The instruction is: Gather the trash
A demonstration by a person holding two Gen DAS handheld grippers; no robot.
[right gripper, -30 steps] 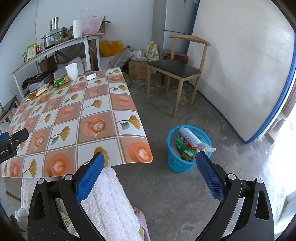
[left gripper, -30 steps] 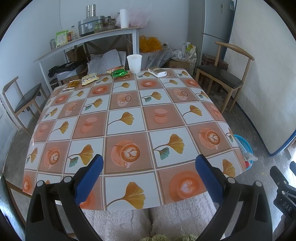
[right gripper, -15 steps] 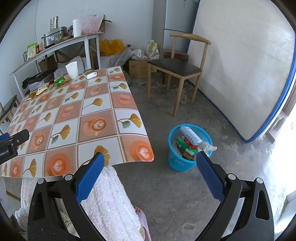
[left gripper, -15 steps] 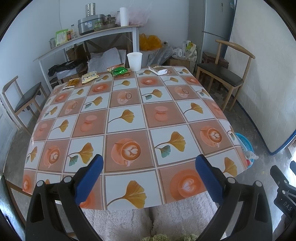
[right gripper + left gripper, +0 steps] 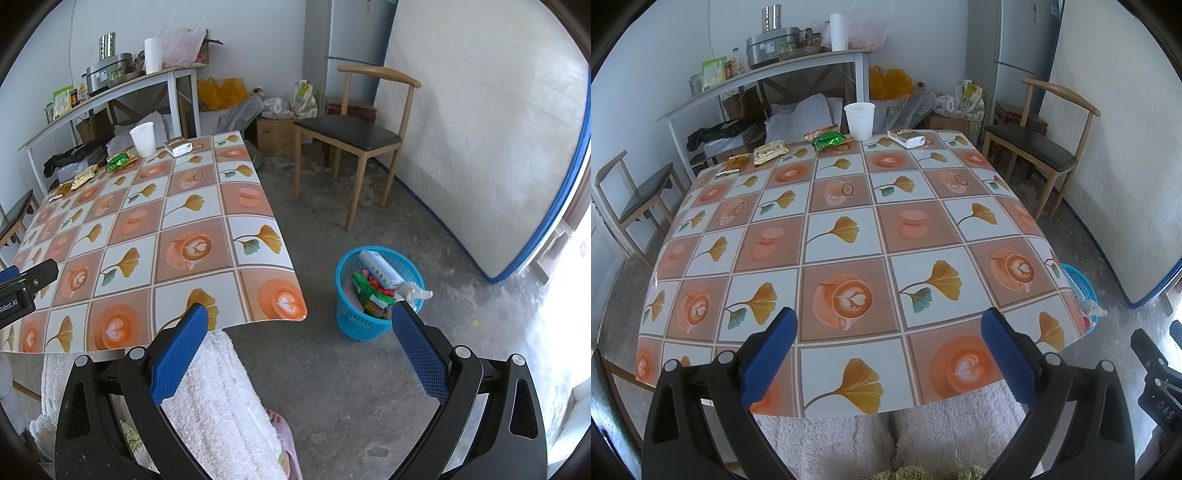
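Looking along our left gripper (image 5: 886, 332), we see its blue fingers wide apart and holding nothing. The trash sits at the far edge of the table (image 5: 846, 266): a paper cup (image 5: 859, 120), a green wrapper (image 5: 829, 141), a white packet (image 5: 907, 137) and yellow wrappers (image 5: 770, 152). We should reach far and pick one piece at a time.

Our right gripper (image 5: 297, 338) is wide open and empty too. The blue basket (image 5: 373, 291) stands on the floor beside the table, already holding some trash.

A cup (image 5: 859, 120) stands at the table's (image 5: 849, 236) far edge, with wrappers (image 5: 827, 140) to its left and a packet (image 5: 907, 137) to its right. On the floor right of the table sits a basket (image 5: 376, 291) holding trash.
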